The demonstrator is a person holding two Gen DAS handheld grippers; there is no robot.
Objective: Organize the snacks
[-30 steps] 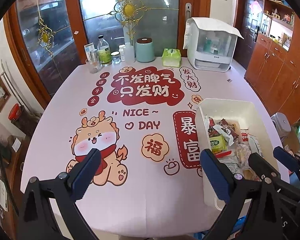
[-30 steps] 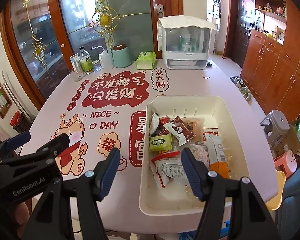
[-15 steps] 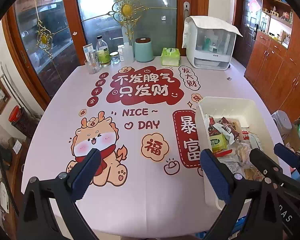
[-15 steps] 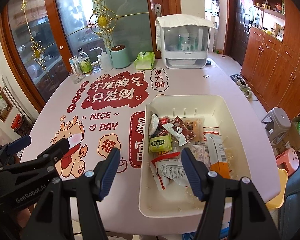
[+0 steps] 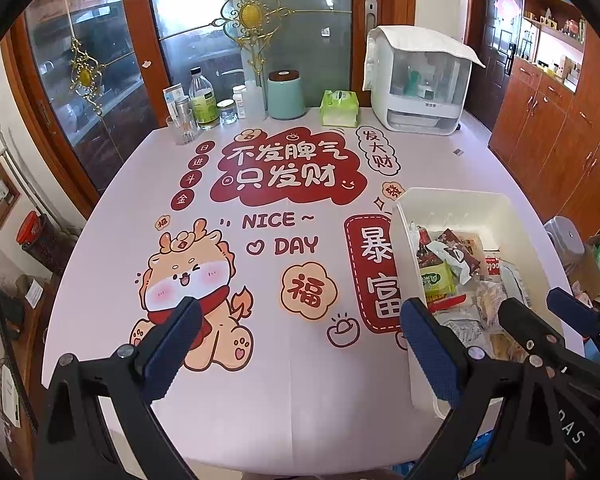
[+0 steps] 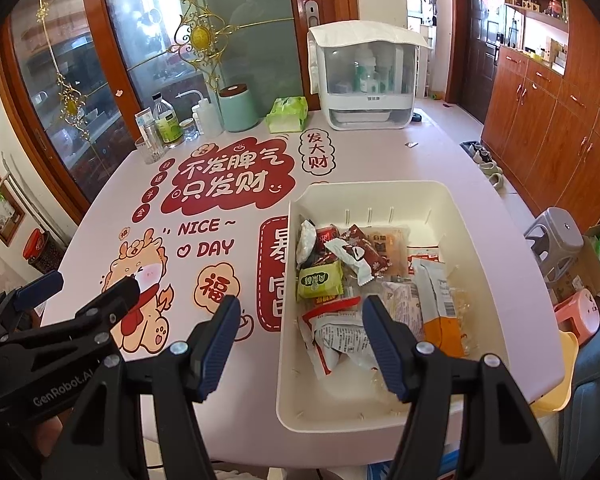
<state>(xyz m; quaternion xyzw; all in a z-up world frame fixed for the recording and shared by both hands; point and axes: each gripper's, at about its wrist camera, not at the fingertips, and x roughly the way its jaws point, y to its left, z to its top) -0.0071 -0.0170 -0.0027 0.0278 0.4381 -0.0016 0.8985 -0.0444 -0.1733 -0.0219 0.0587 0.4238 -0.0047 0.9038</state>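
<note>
The left gripper (image 5: 300, 344) hangs above the bare printed tablecloth (image 5: 260, 400), its jaws spread wide and holding nothing. To its right the right gripper (image 6: 300, 344) is also released and empty, with its jaws straddling the near left wall of the white bin (image 6: 380, 194). The snacks (image 6: 352, 280) lie in a loose pile inside this bin, the green packet (image 6: 320, 282) on top near the left wall. I think the step now is to choose one packet. To do it well, bring the right gripper fully over the bin, so no finger catches the wall, then lower on a single packet lying on top and close on its flat edge, not on the pile
</note>
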